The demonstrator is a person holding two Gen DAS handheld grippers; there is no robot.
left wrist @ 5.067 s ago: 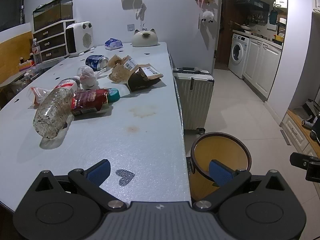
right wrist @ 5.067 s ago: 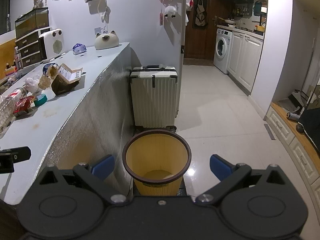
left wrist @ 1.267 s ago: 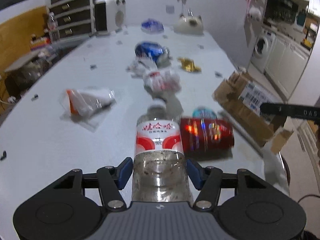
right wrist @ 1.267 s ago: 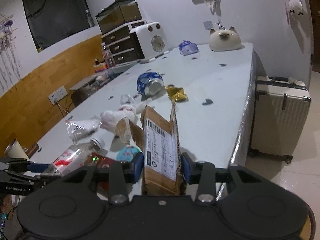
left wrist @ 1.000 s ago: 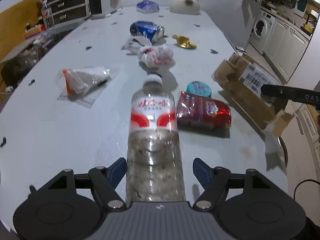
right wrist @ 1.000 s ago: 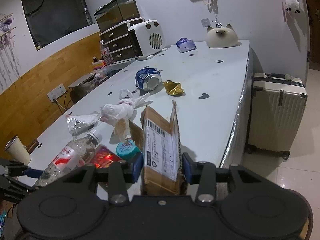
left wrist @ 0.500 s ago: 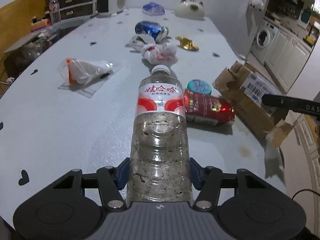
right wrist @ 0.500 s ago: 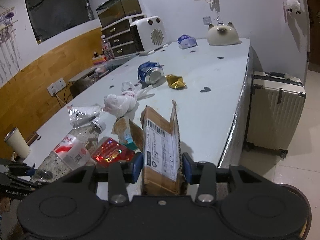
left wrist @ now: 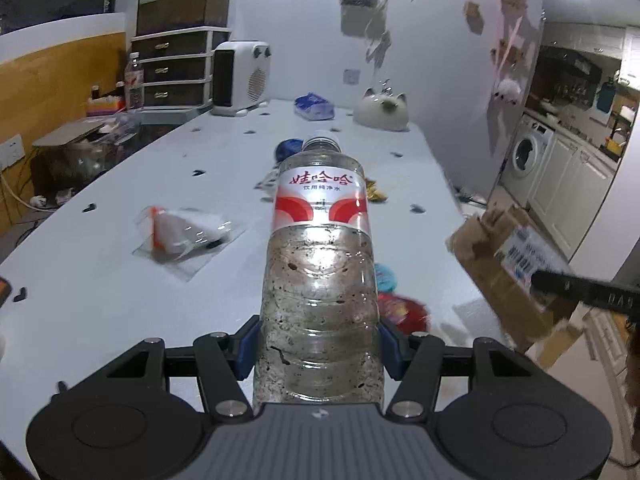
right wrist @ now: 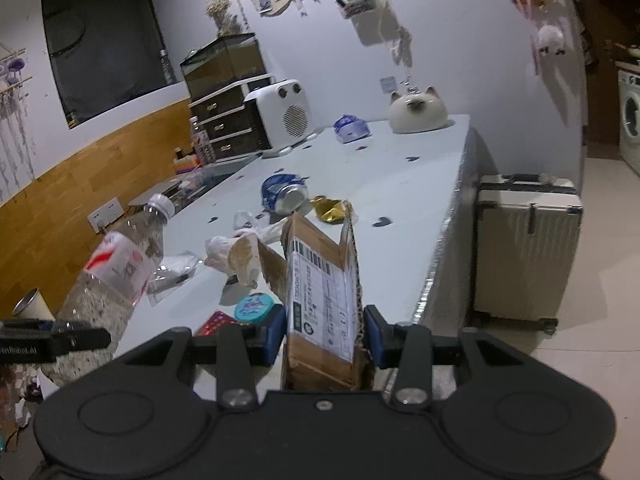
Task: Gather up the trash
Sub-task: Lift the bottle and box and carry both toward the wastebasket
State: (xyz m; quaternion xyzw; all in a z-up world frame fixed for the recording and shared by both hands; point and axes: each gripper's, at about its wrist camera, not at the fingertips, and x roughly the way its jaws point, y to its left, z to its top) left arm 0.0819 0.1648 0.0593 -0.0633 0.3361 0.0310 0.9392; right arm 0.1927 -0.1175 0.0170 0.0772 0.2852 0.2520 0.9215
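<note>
Over the long white table, both tongs are loaded: the left gripper has its blue pads pinching a grimy plastic bottle, held above the tabletop with its cap pointing away, and the right gripper is squeezed onto a torn cardboard box near the table edge. Looks like the carry step, pickup done. Next I'd guess both loads swing to wherever the bin is; I can't see one here. Can, wrappers and plastic bag remain on the table.
</note>
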